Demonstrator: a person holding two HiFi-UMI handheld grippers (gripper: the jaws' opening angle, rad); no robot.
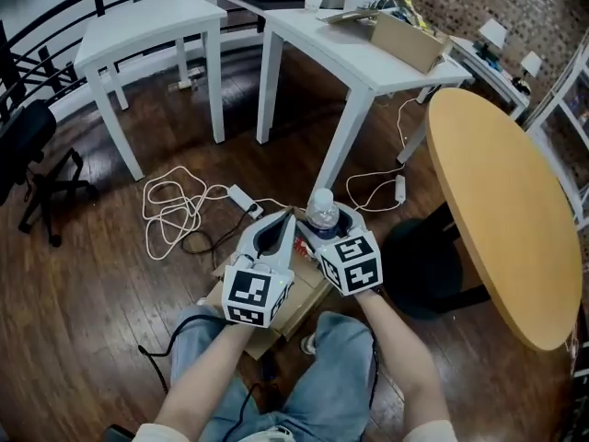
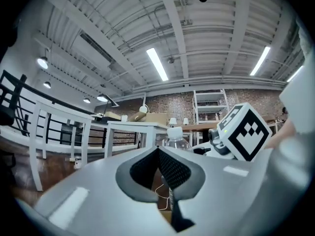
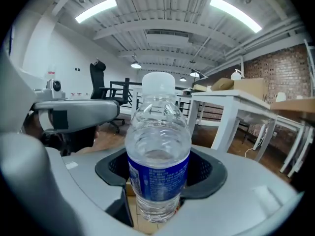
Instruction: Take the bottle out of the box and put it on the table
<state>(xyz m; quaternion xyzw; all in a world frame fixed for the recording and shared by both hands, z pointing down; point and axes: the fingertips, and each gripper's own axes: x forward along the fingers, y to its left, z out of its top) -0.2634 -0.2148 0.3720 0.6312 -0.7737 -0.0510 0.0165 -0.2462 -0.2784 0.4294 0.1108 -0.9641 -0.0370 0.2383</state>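
- Your right gripper (image 1: 328, 223) has the bottle (image 3: 158, 154) clamped between its pads; the jaws stand wide, set to the bottle's width, one pad on each side of the blue label
- The bottle is clear plastic with a white cap (image 3: 158, 83), and it stands upright in the grip with its base showing below the jaws
- Your left gripper (image 2: 158, 152) holds nothing; its jaws meet at the tips, and it sits just beside the right one at about the same height
- From the left gripper view, the bottle's cap and shoulder show just past the closed jaw tips
- The cardboard box (image 1: 308, 300) lies on the dark wooden floor (image 1: 92, 320) by your knees, directly under both grippers, and the bottle is above it, in the air and on no surface
- The round wooden table (image 1: 502, 201) is to your right, near the bottle but apart from it
- Two white tables (image 1: 368, 58) stand further ahead, with white cables (image 1: 175, 212) looped on the floor between them and the box
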